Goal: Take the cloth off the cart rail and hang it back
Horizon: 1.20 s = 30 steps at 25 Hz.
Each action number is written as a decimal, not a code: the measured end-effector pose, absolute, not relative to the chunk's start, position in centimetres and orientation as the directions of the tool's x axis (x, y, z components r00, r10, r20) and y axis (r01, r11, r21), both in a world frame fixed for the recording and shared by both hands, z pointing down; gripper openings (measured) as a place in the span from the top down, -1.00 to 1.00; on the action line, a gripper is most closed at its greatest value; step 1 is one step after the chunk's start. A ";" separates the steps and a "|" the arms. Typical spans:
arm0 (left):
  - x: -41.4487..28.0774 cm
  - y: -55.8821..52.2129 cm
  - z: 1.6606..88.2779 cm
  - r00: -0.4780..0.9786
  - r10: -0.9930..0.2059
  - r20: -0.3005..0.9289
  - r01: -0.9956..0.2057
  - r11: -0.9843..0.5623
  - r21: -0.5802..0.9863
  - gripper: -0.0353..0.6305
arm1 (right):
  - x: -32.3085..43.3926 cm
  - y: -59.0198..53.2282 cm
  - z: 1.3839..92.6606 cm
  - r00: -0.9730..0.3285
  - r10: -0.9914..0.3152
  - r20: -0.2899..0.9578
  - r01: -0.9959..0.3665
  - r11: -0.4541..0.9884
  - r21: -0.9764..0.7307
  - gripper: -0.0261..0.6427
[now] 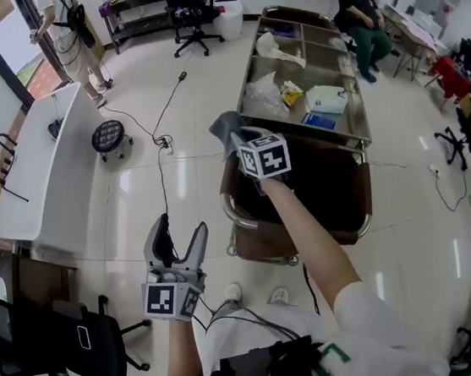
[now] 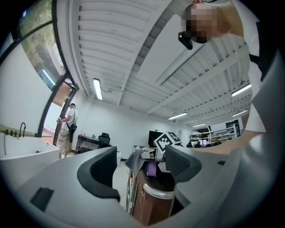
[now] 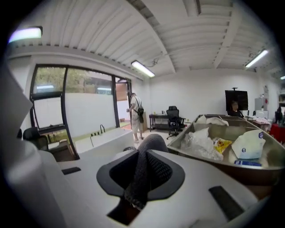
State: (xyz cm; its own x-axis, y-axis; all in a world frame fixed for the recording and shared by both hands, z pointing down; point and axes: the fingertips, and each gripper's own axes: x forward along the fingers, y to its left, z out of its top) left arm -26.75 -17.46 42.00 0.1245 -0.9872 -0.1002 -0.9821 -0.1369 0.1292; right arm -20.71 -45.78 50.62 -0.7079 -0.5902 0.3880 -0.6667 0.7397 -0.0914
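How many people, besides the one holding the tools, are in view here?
2. A standing person is at upper left of the head view; a seated person is beyond the cart, upper right. Others may be hidden.

On my head feed the cart (image 1: 361,108) sits in the upper right of the frame: a steel tray top over a brown body. In the tray I can see a crumpled clear plastic bag (image 1: 265,96), a yellow packet (image 1: 291,93) just beside it, a white pouch (image 1: 327,98) and a flat blue pack (image 1: 318,121) toward the near edge. Something white and crumpled (image 1: 273,46) lies at the far end. The cart stands on a glossy white floor (image 1: 177,198). Left of it, a black cable (image 1: 163,115) trails across the floor, and a round black stool (image 1: 108,136) stands further left.
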 end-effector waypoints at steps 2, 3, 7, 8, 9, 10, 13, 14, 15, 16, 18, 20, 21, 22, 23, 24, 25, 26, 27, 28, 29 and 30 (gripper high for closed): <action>-28.1 -17.3 43.0 0.108 -0.989 -0.099 -0.985 -0.120 0.124 -0.12 | -21.1 -46.0 53.5 -0.663 -0.571 0.484 -0.674 0.736 -0.055 0.60; -28.5 -17.3 43.0 0.105 -0.989 -0.100 -0.985 -0.117 0.130 -0.12 | -21.1 -45.9 54.4 -0.647 -0.568 0.509 -0.680 0.731 -0.049 0.51; -28.8 -17.8 43.0 0.106 -0.989 -0.099 -0.983 -0.119 0.140 -0.12 | -21.0 -45.5 53.4 -0.685 -0.574 0.448 -0.679 0.727 -0.106 -0.01; -28.4 -18.0 42.5 0.112 -0.988 -0.105 -0.981 -0.127 0.143 -0.12 | -20.8 -45.2 52.2 -0.709 -0.578 0.404 -0.668 0.733 -0.125 -0.01; -28.0 -18.3 42.0 0.121 -0.986 -0.112 -0.980 -0.137 0.146 -0.12 | -20.4 -44.8 50.6 -0.734 -0.582 0.350 -0.656 0.741 -0.143 -0.01; -27.7 -18.6 41.7 0.130 -0.985 -0.117 -0.978 -0.147 0.146 -0.12 | -19.9 -44.3 48.8 -0.756 -0.587 0.290 -0.643 0.749 -0.160 -0.01; -27.2 -19.6 41.9 0.156 -0.979 -0.128 -0.978 -0.171 0.119 -0.12 | -16.9 -42.4 43.2 -0.791 -0.604 0.098 -0.611 0.768 -0.193 -0.01; -26.8 -20.0 41.9 0.172 -0.976 -0.132 -0.977 -0.186 0.102 -0.12 | -15.5 -41.5 41.3 -0.790 -0.611 0.038 -0.607 0.772 -0.188 -0.01; -26.3 -20.4 41.7 0.190 -0.972 -0.135 -0.975 -0.203 0.088 -0.12 | -14.1 -40.7 39.7 -0.785 -0.619 -0.016 -0.608 0.775 -0.172 -0.01; -25.7 -20.9 41.5 0.209 -0.968 -0.138 -0.973 -0.220 0.075 -0.12 | -12.7 -39.7 38.2 -0.777 -0.626 -0.065 -0.613 0.776 -0.148 -0.01; -24.2 -21.8 41.0 0.245 -0.959 -0.143 -0.965 -0.255 0.058 -0.12 | -9.6 -37.9 36.0 -0.755 -0.639 -0.146 -0.633 0.769 -0.092 0.00; -22.6 -22.7 40.5 0.284 -0.947 -0.150 -0.955 -0.293 0.043 -0.12 | -6.4 -36.1 34.6 -0.722 -0.661 -0.205 -0.666 0.744 -0.054 0.00; -21.8 -23.1 40.2 0.303 -0.941 -0.152 -0.950 -0.312 0.035 -0.12 | -4.8 -35.2 34.1 -0.700 -0.677 -0.229 -0.687 0.725 -0.044 0.00; -21.0 -23.5 40.0 0.321 -0.935 -0.153 -0.944 -0.329 0.025 -0.12 | -3.3 -34.4 33.7 -0.675 -0.694 -0.251 -0.709 0.704 -0.038 0.00; -20.2 -23.8 39.9 0.337 -0.929 -0.152 -0.939 -0.344 0.016 -0.12 | -1.8 -33.5 33.5 -0.651 -0.710 -0.268 -0.731 0.682 -0.031 0.00; -19.5 -24.0 39.8 0.352 -0.924 -0.151 -0.934 -0.357 0.008 -0.12 | -0.5 -32.7 33.5 -0.628 -0.726 -0.280 -0.752 0.659 -0.019 0.00; -18.7 -24.2 39.7 0.367 -0.918 -0.148 -0.929 -0.371 0.001 -0.12 | 0.6 -31.9 33.5 -0.610 -0.739 -0.287 -0.771 0.637 -0.002 0.00; -17.9 -24.4 39.6 0.381 -0.913 -0.145 -0.923 -0.384 -0.007 -0.12 | 1.6 -31.2 33.6 -0.594 -0.750 -0.290 -0.787 0.616 0.018 0.00; -17.2 -24.6 39.5 0.394 -0.908 -0.140 -0.918 -0.396 -0.013 -0.12 | 2.4 -30.5 33.7 -0.580 -0.760 -0.293 -0.801 0.598 0.035 0.00; -16.5 -24.7 39.4 0.405 -0.904 -0.135 -0.913 -0.407 -0.017 -0.12 | 3.1 -29.9 33.8 -0.567 -0.768 -0.297 -0.812 0.581 0.046 0.00; -15.8 -24.8 39.3 0.416 -0.900 -0.130 -0.909 -0.417 -0.022 -0.12 | 3.8 -29.3 33.9 -0.554 -0.776 -0.302 -0.822 0.567 0.051 0.00; -15.2 -24.9 39.1 0.426 -0.895 -0.129 -0.904 -0.426 -0.026 -0.12 | 4.3 -28.8 34.2 -0.543 -0.783 -0.304 -0.830 0.555 0.052 0.00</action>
